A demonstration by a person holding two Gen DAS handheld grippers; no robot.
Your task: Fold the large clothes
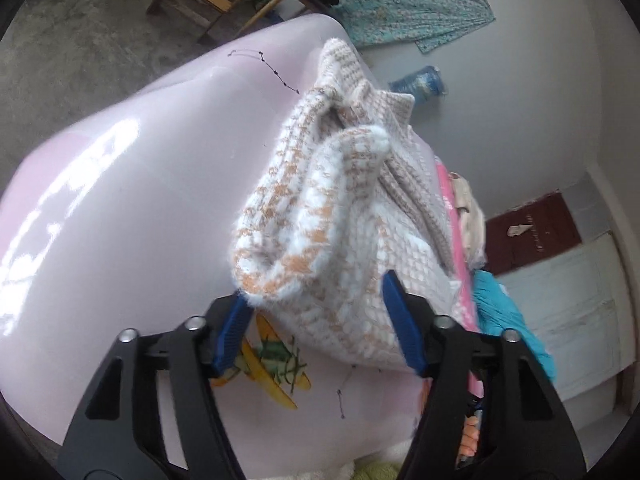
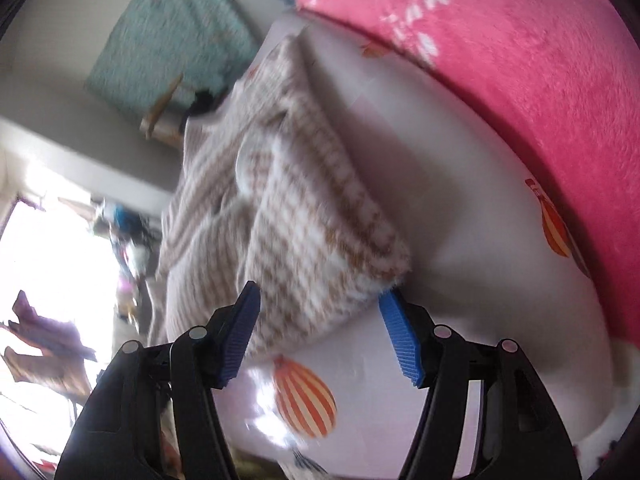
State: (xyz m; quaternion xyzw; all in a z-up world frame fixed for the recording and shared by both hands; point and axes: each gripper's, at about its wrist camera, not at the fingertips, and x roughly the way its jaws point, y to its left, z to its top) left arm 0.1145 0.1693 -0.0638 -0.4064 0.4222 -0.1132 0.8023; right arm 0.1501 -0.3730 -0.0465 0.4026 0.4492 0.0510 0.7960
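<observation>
Loosely bunched sweater (image 1: 320, 216), between spread fingers (image 1: 400, 324)

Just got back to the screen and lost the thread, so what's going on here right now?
A person is folding a fuzzy white-and-tan sweater on a pale pink sheet printed with balloons. Both hand-held grippers are open: the left hand-held gripper and the right hand-held gripper each sit at the near edge of the bunched sweater, fingers on either side of it, not clamped. The sweater lies in a loose, partly folded heap. A bright pink blanket lies beside it.
</observation>
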